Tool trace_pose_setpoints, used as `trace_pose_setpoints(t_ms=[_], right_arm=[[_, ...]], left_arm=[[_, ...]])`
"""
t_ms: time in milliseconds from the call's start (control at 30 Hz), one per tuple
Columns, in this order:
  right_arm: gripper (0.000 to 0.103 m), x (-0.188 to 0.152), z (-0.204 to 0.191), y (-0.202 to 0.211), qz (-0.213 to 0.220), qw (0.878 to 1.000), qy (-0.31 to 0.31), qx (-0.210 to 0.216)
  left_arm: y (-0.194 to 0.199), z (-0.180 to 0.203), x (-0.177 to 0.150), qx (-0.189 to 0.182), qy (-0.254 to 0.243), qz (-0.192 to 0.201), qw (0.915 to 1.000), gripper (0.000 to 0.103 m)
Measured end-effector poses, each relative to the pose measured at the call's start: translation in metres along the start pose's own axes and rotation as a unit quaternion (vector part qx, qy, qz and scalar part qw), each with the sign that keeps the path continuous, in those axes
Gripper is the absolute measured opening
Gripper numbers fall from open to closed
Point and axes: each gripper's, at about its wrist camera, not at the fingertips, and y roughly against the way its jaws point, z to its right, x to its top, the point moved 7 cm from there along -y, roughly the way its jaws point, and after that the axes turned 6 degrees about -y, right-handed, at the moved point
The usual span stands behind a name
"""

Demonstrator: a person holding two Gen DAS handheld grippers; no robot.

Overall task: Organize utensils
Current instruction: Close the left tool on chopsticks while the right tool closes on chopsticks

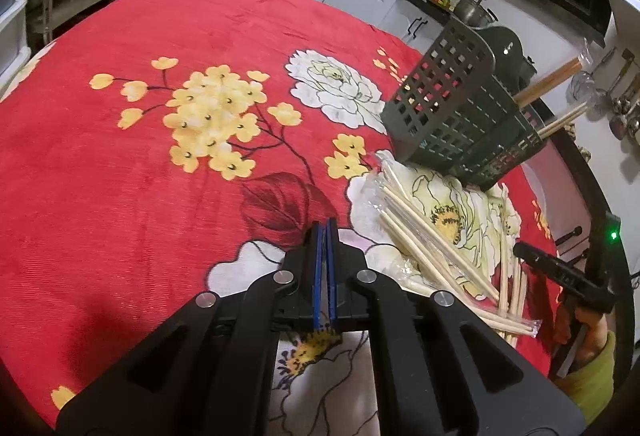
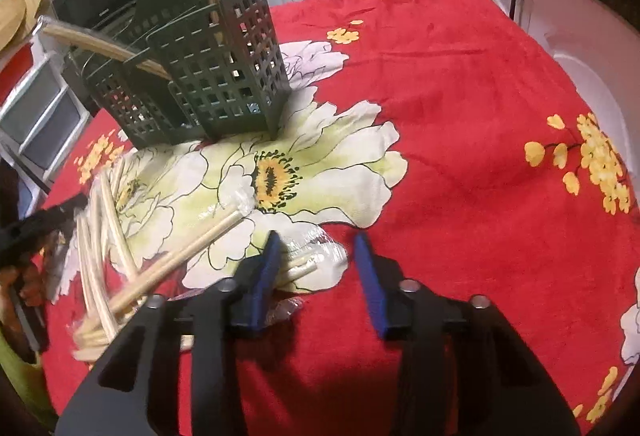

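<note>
While right gripper (image 2: 316, 240) gapes, wrapped chopsticks (image 2: 188, 250) beneath

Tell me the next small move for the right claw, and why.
Probably close the right claw on the wrapped chopsticks lying between its open fingers. Loose chopsticks still lie on the tablecloth, while the green holder already has some standing in it, and the left claw is shut and empty.

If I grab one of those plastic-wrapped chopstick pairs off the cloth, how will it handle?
The wrapped chopsticks look thin, straight and wooden, so probably stiff and light. The glossy, crinkled wrapper may slip between the right gripper's open jaws. Being round, they could roll, though the wrap and soft tablecloth should damp that.
</note>
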Motion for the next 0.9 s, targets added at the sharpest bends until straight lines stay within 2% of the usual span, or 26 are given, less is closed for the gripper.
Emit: trace_pose_setpoints(t_ms=[100, 200, 433, 667, 833, 900], right_arm=[[0.014, 0.0, -0.002, 0.0, 0.008, 1.0, 0.022, -0.017], [0.005, 0.002, -0.001, 0.004, 0.016, 0.999, 0.029, -0.019], [0.004, 0.018, 0.005, 0.027, 0.038, 0.999, -0.007, 0.03], [0.004, 0.026, 0.004, 0.049, 0.054, 0.998, -0.009, 0.041], [0.003, 0.027, 0.005, 0.059, 0.067, 0.997, 0.0, 0.024], [0.003, 0.027, 0.009, 0.062, 0.067, 0.997, -0.008, 0.033]], left_arm=[[0.002, -0.003, 0.001, 0.002, 0.005, 0.005, 1.0, 0.001], [0.006, -0.007, 0.002, 0.005, 0.011, 0.01, 0.9999, 0.001], [0.024, -0.015, 0.009, 0.006, 0.023, 0.026, 0.9994, 0.001], [0.041, -0.008, 0.019, -0.007, 0.021, 0.042, 0.9989, 0.0], [0.051, -0.003, 0.023, -0.015, 0.018, 0.051, 0.9984, 0.0], [0.055, -0.001, 0.025, -0.022, 0.021, 0.053, 0.9981, 0.0]])
